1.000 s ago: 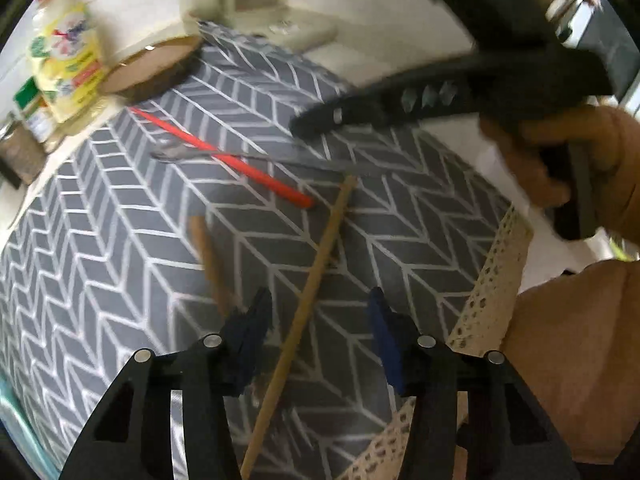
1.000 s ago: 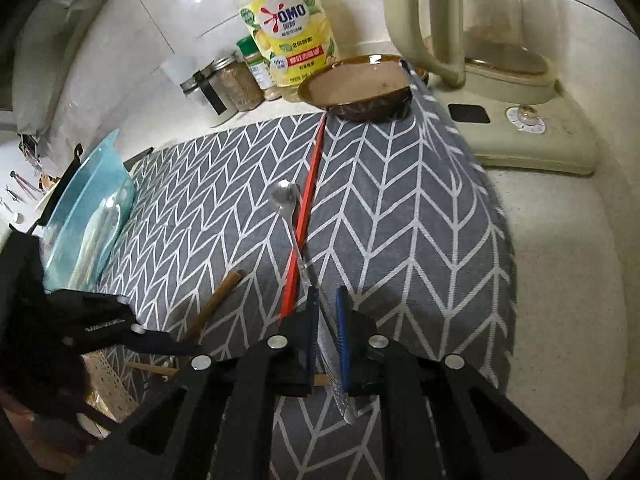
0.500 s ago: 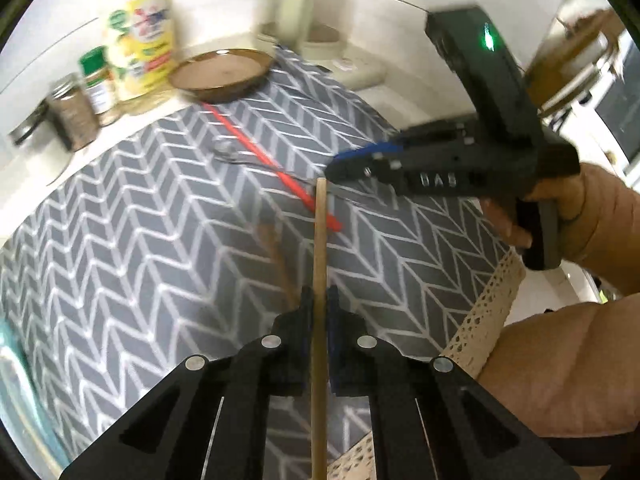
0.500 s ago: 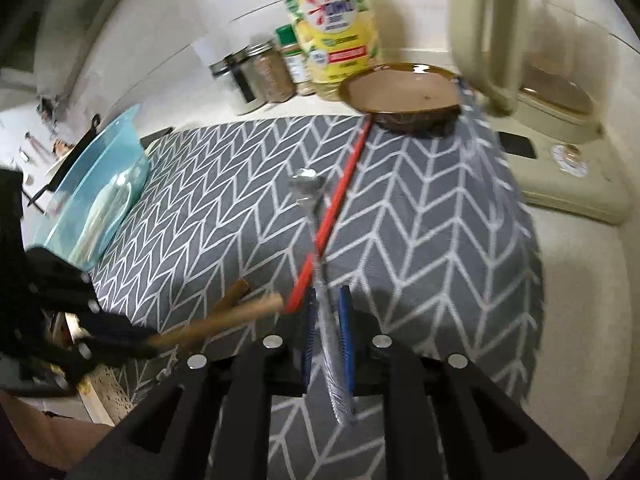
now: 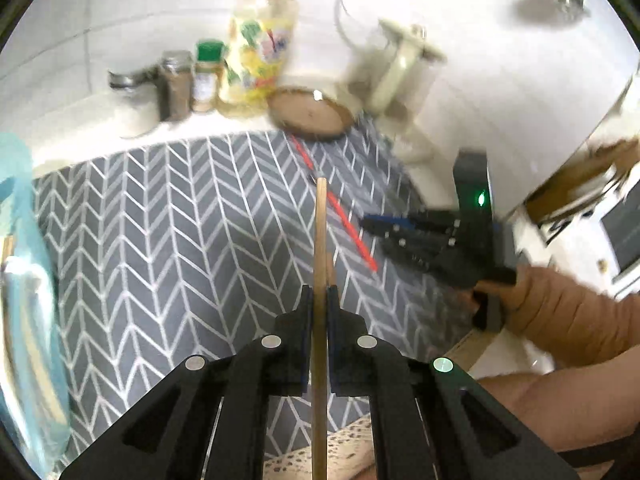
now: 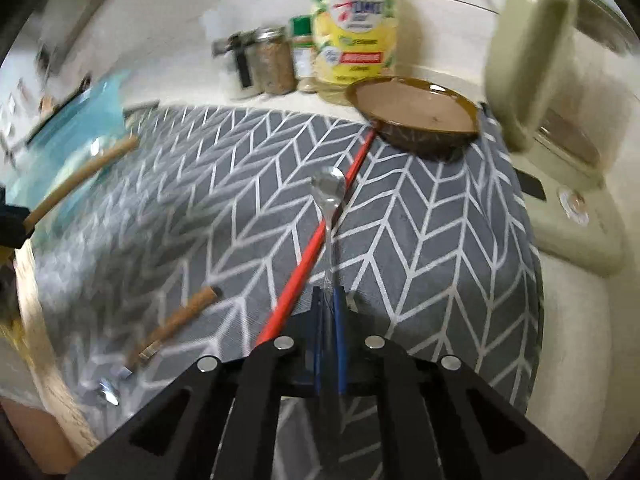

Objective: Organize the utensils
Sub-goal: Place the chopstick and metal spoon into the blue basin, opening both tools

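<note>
Off to the far left of the left claw (image 5: 319,300) sits the blue tub (image 5: 24,280), blurred, seemingly already holding a utensil or two. The left claw itself has changed most in the last second: its jaws were spread over a wooden stick (image 5: 320,248) lying on the grey patterned cloth (image 5: 168,232), and now they are clamped on it, the stick running straight out ahead of the fingertips, lifted off the cloth. That looks like one utensil on its way to the tub. Just right of that claw lies the red chopstick (image 5: 344,220), and further right the right claw (image 6: 328,300) is closed on the handle of a metal spoon (image 6: 329,192), whose bowl sticks out ahead of it, as it did a moment ago. To its left, touching the spoon's line, runs the red chopstick toward the brown dish (image 6: 416,120); lower left a wooden-handled utensil (image 6: 176,320) still waits on the cloth.
</note>
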`<state>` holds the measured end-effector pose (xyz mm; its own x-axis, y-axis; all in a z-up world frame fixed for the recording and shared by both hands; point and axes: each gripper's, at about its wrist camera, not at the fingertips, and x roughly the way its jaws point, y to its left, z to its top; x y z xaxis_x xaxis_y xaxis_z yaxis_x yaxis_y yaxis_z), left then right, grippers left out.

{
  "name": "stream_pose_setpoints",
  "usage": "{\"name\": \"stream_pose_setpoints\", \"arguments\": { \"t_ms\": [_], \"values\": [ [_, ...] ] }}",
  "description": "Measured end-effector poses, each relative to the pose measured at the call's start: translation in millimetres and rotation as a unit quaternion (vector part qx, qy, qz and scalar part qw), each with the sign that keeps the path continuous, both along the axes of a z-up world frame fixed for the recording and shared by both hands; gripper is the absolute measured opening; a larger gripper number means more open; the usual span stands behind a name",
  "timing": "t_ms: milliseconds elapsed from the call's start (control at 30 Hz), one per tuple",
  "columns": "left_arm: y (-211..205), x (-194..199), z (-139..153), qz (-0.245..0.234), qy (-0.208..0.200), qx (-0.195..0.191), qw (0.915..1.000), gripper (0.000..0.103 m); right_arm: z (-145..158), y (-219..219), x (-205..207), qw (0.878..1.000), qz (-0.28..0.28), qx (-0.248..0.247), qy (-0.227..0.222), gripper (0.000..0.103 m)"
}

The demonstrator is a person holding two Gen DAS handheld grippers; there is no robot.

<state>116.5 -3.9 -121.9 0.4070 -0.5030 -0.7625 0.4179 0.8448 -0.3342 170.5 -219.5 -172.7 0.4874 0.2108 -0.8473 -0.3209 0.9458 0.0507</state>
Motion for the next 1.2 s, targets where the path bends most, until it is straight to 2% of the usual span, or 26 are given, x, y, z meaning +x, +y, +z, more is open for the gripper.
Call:
{"name": "stream_pose_setpoints", "arguments": {
  "t_ms": [67,167,267,367,433,567,667,733,833,933,1000,1133,1200],
  "values": [
    [13,-3,15,0.013,-0.008,-0.003,0.9999,0.007,13,-2,-2,0.999,-0.024,0.032,0.003,0.006],
    [46,-10,39,0.04,-0.024,-0.012,0.9988,0.007,41,1,-8,0.991,-0.07,0.114,0.008,0.006],
    [87,-10,57,0.07,-0.036,-0.013,0.9968,0.007,70,27,-10,0.981,-0.086,0.171,0.012,0.006],
    [142,-7,71,0.113,-0.045,0.0,0.9925,0.007,99,79,-6,0.974,-0.073,0.216,0.012,0.006],
    [178,1,71,0.142,-0.037,0.008,0.9891,0.007,117,130,-2,0.969,-0.049,0.24,0.01,0.006],
    [245,26,49,0.195,-0.006,0.017,0.9807,0.007,122,223,12,0.962,-0.015,0.271,0.035,0.006],
    [273,43,22,0.208,0.027,0.034,0.9771,0.007,107,284,20,0.962,-0.006,0.265,0.071,0.006],
    [285,50,3,0.211,0.051,0.04,0.9752,0.007,90,322,25,0.971,-0.008,0.223,0.082,0.006],
    [296,56,-18,0.218,0.084,0.042,0.9714,0.007,66,355,34,0.979,-0.023,0.171,0.106,0.006],
    [295,60,-29,0.217,0.096,0.05,0.9701,0.007,43,387,44,0.986,-0.026,0.104,0.125,0.006],
    [296,63,-33,0.214,0.11,0.044,0.9696,0.008,31,395,46,0.987,-0.033,0.075,0.135,0.006],
    [297,65,-35,0.23,0.115,0.07,0.9638,0.011,18,406,47,0.987,-0.036,0.041,0.153,0.007],
    [299,63,-34,0.231,0.112,0.068,0.9642,0.019,16,409,46,0.984,-0.029,0.034,0.17,0.007]
  ]
}}
